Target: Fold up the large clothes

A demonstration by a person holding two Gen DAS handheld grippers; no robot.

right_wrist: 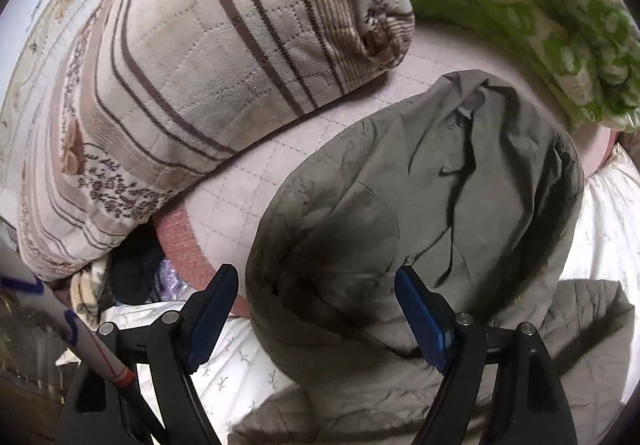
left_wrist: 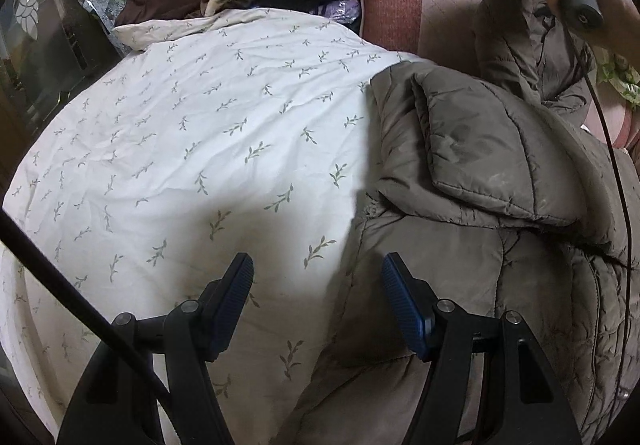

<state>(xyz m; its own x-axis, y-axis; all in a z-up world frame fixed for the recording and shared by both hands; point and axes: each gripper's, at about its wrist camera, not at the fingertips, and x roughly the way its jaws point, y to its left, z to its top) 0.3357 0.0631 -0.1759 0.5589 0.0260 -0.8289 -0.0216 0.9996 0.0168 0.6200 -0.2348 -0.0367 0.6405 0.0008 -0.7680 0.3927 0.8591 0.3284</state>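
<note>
Both sets of jaws stand apart, empty. The left gripper (left_wrist: pixel 318 287) hovers over the jacket (left_wrist: pixel 460 245), part-folded at four o'clock on the bed (left_wrist: pixel 180 125); its far end beneath the right gripper (right_wrist: pixel 316 305) remains unfolded.

Padded jacket (left_wrist: pixel 480 173): quilted synthetic cloth, grey-brown, slight sheen, creased. Bed sheet (left_wrist: pixel 192 133) at 9 o'clock of it: thin matt cotton-like cloth w/ leaf print, wrinkled. Striped blanket (right_wrist: pixel 192 65): fuzzy fleece, stitched squares. Green quilt (right_wrist: pixel 532 5) at 1 o'clock in right wrist view: glossy satin-like cloth. Left hand-held gripper (left_wrist: pixel 318 273): matt black plastic, ribbed blue rubbery pads (left_wrist: pixel 400 305), metal pins.
</note>
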